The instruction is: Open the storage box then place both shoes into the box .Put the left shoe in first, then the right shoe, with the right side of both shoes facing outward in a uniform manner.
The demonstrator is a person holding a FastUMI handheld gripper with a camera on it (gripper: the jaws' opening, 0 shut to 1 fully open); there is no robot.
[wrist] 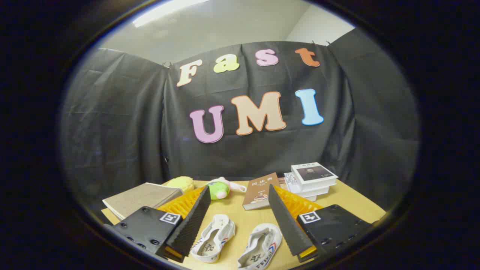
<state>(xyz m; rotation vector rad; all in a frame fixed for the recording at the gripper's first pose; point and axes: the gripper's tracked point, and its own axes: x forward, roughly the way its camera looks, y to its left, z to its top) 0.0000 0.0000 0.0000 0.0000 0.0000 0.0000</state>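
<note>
Two white canvas shoes with red and blue stripes lie on the wooden table (348, 200), openings up. One shoe (213, 238) rests close to my left finger (193, 221). The other shoe (260, 246) lies beside it, nearer my right finger (287, 221). Both sit low between the fingers, below the tips. My gripper (239, 189) is open, held above the table with nothing between its black ribbed pads. Orange ribbed plastic (180, 204) shows behind the left finger, and more orange ribbed plastic (300, 204) behind the right one; I cannot tell if it is the storage box.
A grey-brown book (140, 198) lies at the left of the table. A green and pink plush toy (221, 188) and a yellow soft thing (180, 183) sit at the back. A brown book (260, 191) and a stack of white books (311, 180) stand right of them.
</note>
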